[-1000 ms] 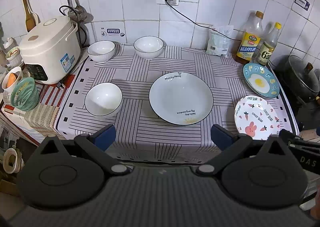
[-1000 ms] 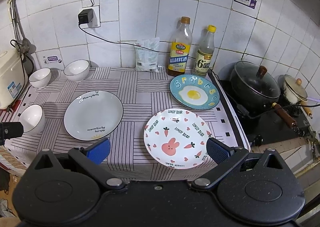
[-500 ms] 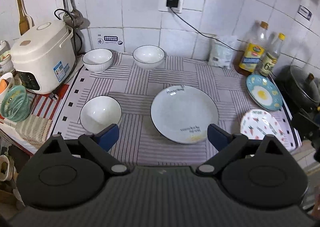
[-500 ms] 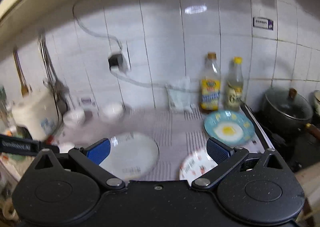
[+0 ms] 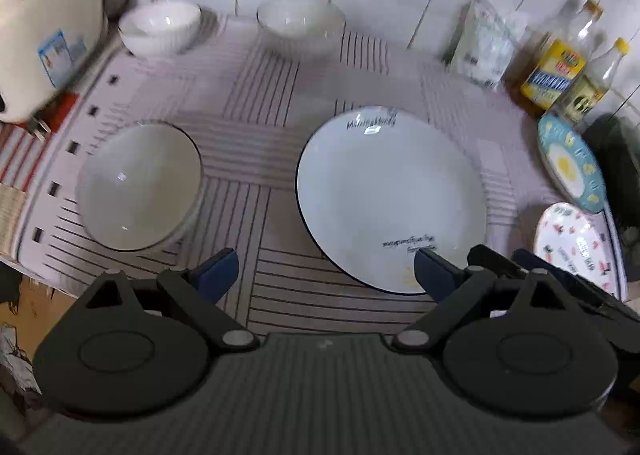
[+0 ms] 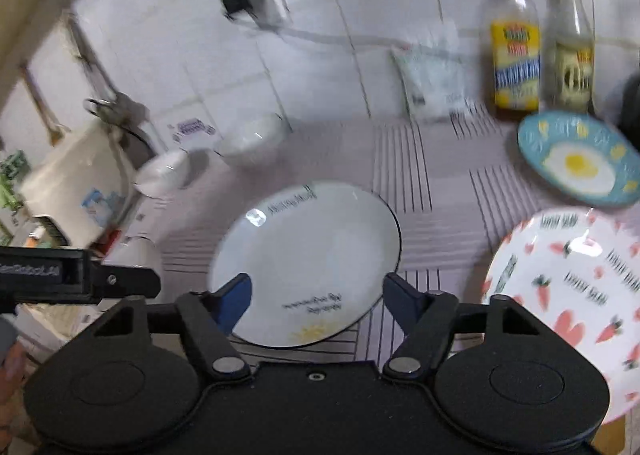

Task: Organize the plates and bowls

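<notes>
Right claw [image 6: 316, 301], closing, flanks the white plate [image 6: 308, 255].

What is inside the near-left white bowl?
Nothing: the near-left white bowl shows a bare white interior with only light glints. The striped cloth directly beneath it is covered.

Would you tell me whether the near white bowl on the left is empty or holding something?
Empty: the near white bowl shows only bare glazed interior in the left wrist view.
</notes>
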The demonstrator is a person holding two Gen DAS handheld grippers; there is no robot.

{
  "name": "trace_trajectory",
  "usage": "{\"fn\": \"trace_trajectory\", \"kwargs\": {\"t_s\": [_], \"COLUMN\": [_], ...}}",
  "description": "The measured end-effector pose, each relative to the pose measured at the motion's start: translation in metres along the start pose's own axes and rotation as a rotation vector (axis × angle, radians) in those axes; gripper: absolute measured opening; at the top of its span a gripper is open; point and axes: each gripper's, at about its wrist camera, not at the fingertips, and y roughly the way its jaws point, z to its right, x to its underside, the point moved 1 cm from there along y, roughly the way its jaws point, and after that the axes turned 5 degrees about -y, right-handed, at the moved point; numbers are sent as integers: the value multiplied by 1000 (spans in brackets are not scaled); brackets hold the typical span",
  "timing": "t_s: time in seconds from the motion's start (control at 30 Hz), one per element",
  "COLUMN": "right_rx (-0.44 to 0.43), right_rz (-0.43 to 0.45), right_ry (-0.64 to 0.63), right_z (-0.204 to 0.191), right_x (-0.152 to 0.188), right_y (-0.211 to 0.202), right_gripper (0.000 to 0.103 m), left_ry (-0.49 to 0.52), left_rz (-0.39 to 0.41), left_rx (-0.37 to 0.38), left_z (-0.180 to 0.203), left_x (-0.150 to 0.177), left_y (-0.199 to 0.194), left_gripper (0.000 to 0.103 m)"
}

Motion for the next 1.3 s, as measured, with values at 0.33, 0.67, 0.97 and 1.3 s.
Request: {"fn": "trace_trajectory", "kwargs": {"t_s": [0.33, 0.67, 0.97, 1.3], "right_rx": [35, -1, -41, -43], "right_rz": [-50, -50, -60, 24], "right_ry": [97, 94, 58, 30], "right_z": [20, 41, 42, 49], "right_x": [14, 15, 2, -37], "right_y": [53, 69, 72, 85], "right_gripper": [42, 22, 23, 23], "left_ry": [52, -23, -24, 9], "left_rz": [-111, -134, -158, -120], "left_rx": [-3, 54, 52, 99], "left_z": [11, -4, 5, 20], "left_x": [-2, -1, -17, -65], "left_y": [65, 86, 86, 98], "left_gripper": [53, 27, 27, 27]}}
